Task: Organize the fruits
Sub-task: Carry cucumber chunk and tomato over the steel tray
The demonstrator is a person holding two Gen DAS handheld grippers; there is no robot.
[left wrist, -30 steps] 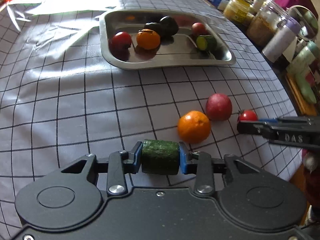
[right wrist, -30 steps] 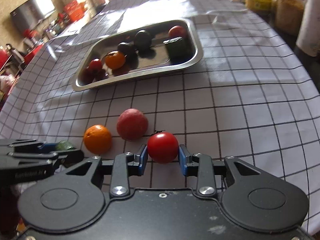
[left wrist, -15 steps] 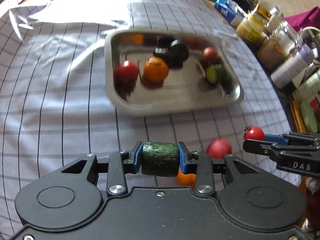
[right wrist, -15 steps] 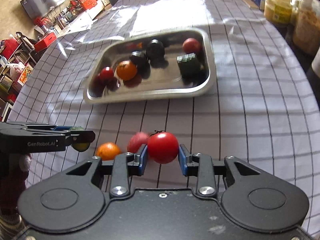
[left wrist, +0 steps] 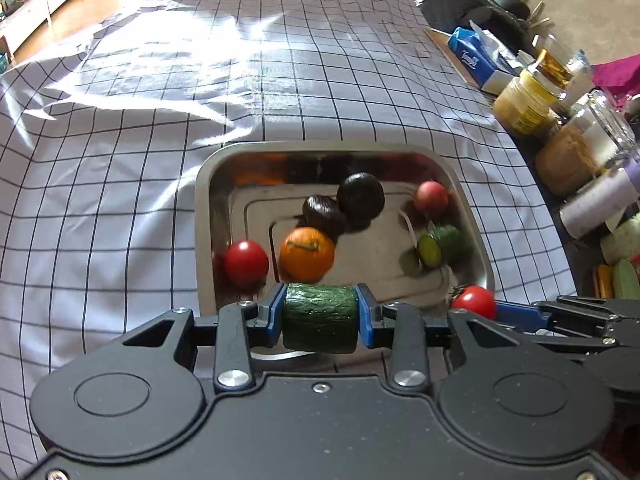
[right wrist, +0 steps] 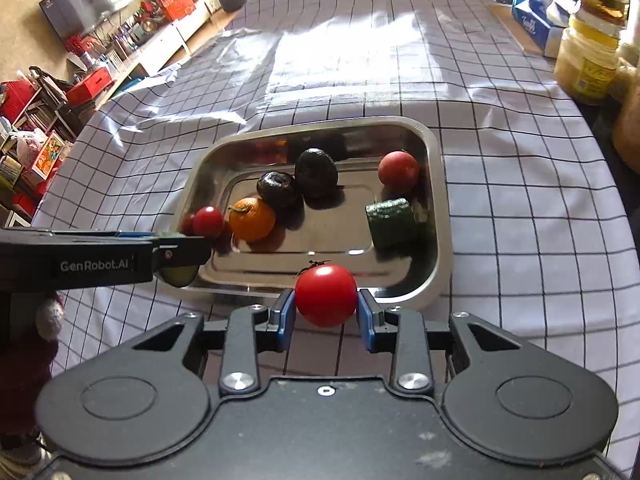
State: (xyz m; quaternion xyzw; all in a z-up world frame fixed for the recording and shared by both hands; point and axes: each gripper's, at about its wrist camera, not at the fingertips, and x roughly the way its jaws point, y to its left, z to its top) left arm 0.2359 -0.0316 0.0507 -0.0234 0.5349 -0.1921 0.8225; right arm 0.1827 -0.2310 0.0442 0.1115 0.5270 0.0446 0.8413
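My left gripper [left wrist: 321,318] is shut on a cucumber piece [left wrist: 320,316] and holds it over the near edge of the steel tray [left wrist: 202,216]. My right gripper [right wrist: 326,314] is shut on a red tomato [right wrist: 325,294] just before the tray's near rim [right wrist: 440,280]. The tray holds a tomato [left wrist: 245,262], an orange [left wrist: 306,255], two dark fruits [left wrist: 360,196], a reddish fruit [left wrist: 431,197] and a cucumber piece [left wrist: 438,245]. The right gripper with its tomato [left wrist: 474,302] shows at the right of the left wrist view. The left gripper [right wrist: 176,256] shows at the left of the right wrist view.
The table has a white checked cloth [left wrist: 120,160]. Jars [left wrist: 524,104], bottles and a blue tissue pack [left wrist: 476,58] line the right edge of the table. Room furniture and red boxes [right wrist: 88,84] stand beyond the far left.
Both grippers have lifted and moved forward to the tray with their fruits. The orange and reddish fruit left on the cloth have dropped out of view.
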